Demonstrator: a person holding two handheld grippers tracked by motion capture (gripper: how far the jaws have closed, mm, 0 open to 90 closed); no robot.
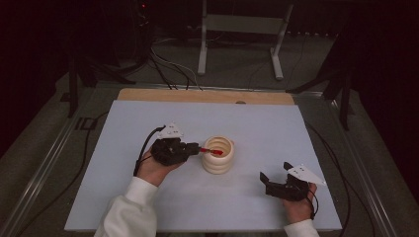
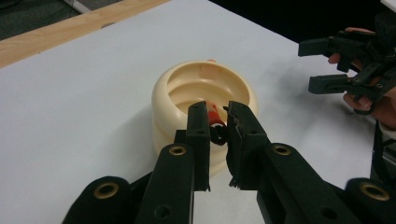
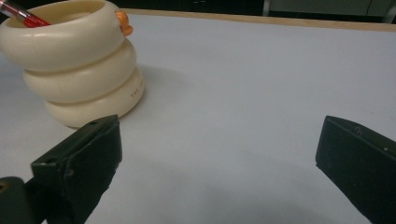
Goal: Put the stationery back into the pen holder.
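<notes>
A pale counter fills the middle of the scene, with a wooden strip along its far edge. Near the centre stands a cream holder shaped like three stacked rings, open at the top.

The left gripper, held in the person's left hand, sits just left of the holder and points right, at its rim. Its fingers are clenched on the dark end of a red pen. The pen lies nearly level across the near-left rim, and its red part reaches over the holder's opening.

The right gripper rests near the counter's near right side, well apart from the holder. Its fingers are spread wide and released, with only bare counter between them.
</notes>
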